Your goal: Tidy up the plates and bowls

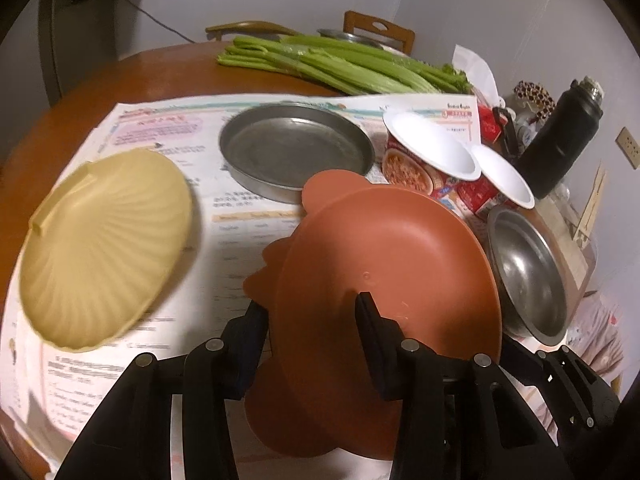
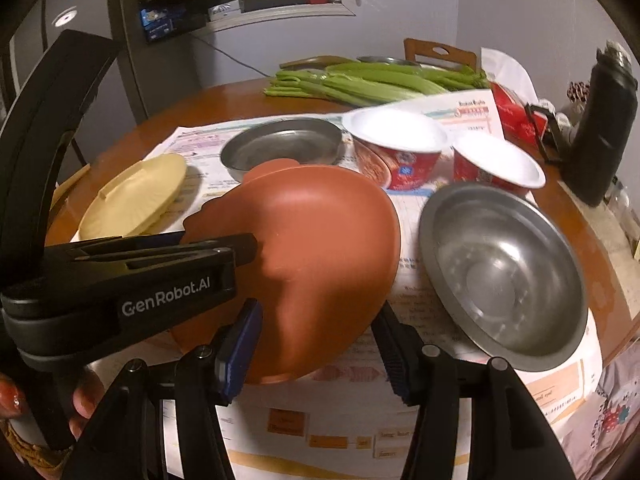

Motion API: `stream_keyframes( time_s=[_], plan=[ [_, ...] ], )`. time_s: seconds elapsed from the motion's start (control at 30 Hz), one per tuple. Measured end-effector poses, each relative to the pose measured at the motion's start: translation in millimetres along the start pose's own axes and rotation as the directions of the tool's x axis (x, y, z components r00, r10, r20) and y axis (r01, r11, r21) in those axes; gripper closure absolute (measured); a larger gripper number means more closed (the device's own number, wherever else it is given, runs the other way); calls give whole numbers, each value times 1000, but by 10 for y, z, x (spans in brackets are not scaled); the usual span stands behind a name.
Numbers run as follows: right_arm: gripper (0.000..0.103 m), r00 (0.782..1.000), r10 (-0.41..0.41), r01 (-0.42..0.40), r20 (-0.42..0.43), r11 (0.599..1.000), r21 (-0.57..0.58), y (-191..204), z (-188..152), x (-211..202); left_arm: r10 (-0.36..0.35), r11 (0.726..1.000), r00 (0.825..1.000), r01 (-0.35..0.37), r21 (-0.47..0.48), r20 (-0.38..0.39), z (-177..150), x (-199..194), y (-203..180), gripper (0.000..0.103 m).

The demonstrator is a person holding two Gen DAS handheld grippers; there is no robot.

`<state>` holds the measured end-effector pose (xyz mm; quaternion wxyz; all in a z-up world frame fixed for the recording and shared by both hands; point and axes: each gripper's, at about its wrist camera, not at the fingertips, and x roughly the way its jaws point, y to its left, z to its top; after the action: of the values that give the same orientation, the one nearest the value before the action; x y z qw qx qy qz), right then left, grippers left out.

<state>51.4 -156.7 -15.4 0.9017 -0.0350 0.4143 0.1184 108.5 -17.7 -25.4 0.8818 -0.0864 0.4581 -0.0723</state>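
Note:
My left gripper [image 1: 312,312] is shut on the rim of a terracotta-coloured plate [image 1: 384,256] and holds it tilted above the paper-covered table; the plate also shows in the right wrist view [image 2: 320,248], with the left gripper [image 2: 244,246] clamped on its left edge. My right gripper [image 2: 316,328] is open and empty, with its fingers either side of the plate's near edge. A cream shell-shaped plate [image 1: 104,248] lies at the left. A flat metal pan [image 1: 296,148] sits behind. A steel bowl [image 2: 504,276] lies at the right. Two red paper bowls [image 2: 400,148] stand behind it.
Celery stalks [image 1: 344,64] lie at the table's far side. A black flask [image 2: 604,128] and clutter stand at the right edge. Printed paper sheets [image 1: 224,264] cover the round wooden table [image 1: 132,76]. Chairs stand behind the table.

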Motion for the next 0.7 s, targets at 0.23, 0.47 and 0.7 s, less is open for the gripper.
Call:
stream_keyframes(
  time_s=[0.23, 0.47, 0.7],
  plan=[
    [46, 999, 49, -47, 24, 998, -49, 279, 156, -92, 21, 999, 997, -17, -49, 73, 27, -339, 289, 58],
    [46, 993, 104, -98, 51, 989, -111, 642, 364, -137, 66, 991, 991, -51, -127, 120, 70, -600, 696, 58],
    [46, 986, 159, -150, 41, 975, -164, 992, 557, -51, 114, 978, 983, -85, -192, 144, 107, -740, 1057, 58]
  ],
)
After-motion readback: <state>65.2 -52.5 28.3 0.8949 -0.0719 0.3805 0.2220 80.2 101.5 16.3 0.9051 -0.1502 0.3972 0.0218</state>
